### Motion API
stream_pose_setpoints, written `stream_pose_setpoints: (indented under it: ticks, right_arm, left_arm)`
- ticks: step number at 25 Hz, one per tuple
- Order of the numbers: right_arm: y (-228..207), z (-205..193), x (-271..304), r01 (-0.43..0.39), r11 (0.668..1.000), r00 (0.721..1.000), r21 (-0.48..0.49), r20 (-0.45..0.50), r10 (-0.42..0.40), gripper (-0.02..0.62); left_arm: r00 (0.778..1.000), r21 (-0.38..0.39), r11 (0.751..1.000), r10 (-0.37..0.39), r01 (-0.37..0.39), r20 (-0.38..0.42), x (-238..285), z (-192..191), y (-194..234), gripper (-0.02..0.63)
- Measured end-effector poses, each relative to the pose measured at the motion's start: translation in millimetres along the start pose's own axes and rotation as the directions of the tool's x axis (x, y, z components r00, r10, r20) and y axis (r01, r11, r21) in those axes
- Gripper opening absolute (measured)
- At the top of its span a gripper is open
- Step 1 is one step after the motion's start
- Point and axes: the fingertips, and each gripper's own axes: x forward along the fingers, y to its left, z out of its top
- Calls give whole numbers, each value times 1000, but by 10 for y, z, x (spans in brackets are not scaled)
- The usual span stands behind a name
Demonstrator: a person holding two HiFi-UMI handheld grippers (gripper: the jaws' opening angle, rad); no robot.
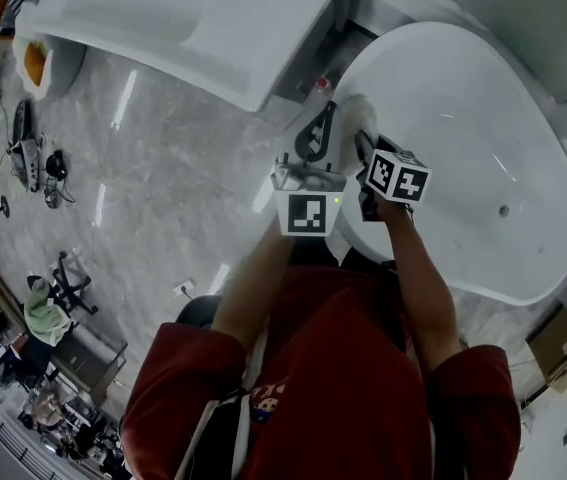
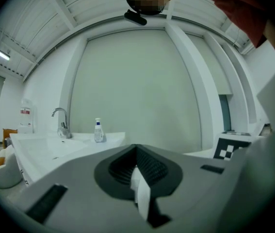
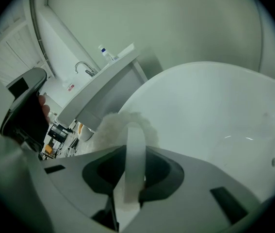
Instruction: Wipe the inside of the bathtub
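The white oval bathtub (image 1: pixel 463 138) fills the right of the head view, and its smooth inner wall (image 3: pixel 215 110) spreads across the right gripper view. My right gripper (image 1: pixel 363 140) (image 3: pixel 127 178) is shut on a white fluffy cloth (image 1: pixel 359 108) (image 3: pixel 112 126), which it holds over the tub's near-left rim. A white strap of the cloth loops up over the jaws. My left gripper (image 1: pixel 319 130) (image 2: pixel 138 174) hangs just left of the right one, beside the rim. It is shut, holds nothing, and points up at a pale wall.
A long white sink counter (image 1: pixel 193 18) (image 3: pixel 103 86) stands left of the tub, carrying a faucet (image 2: pixel 59 120) and a soap bottle (image 2: pixel 98 130). The floor (image 1: pixel 163 188) is grey marble. Cables, stands and clutter (image 1: pixel 33 158) lie at the far left.
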Motion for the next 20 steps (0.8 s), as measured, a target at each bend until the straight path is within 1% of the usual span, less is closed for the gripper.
stream_pose_setpoints:
  ticks: [4, 10, 14, 18, 20]
  right_arm:
    - [-123, -33, 101, 2, 1000, 1000, 17, -13, -2, 100]
    - [-346, -159, 281, 17, 999, 999, 47, -43, -15, 100]
    - [-530, -223, 430, 18, 997, 999, 79, -45, -15, 100]
    - [-767, -308, 576, 29, 994, 999, 101, -48, -24, 100]
    - [-882, -352, 676, 32, 993, 998, 114, -50, -27, 100]
  left_arm:
    - [1000, 20, 1000, -15, 16, -20, 45, -71, -71, 15]
    - [996, -9, 999, -49, 48, -75, 53, -215, -245, 15]
    - [992, -16, 997, -78, 76, -102, 99, -344, -413, 15]
    - [987, -55, 995, -95, 89, -133, 177, -509, -611, 15]
    - [983, -58, 993, -107, 100, -152, 220, -607, -705, 15]
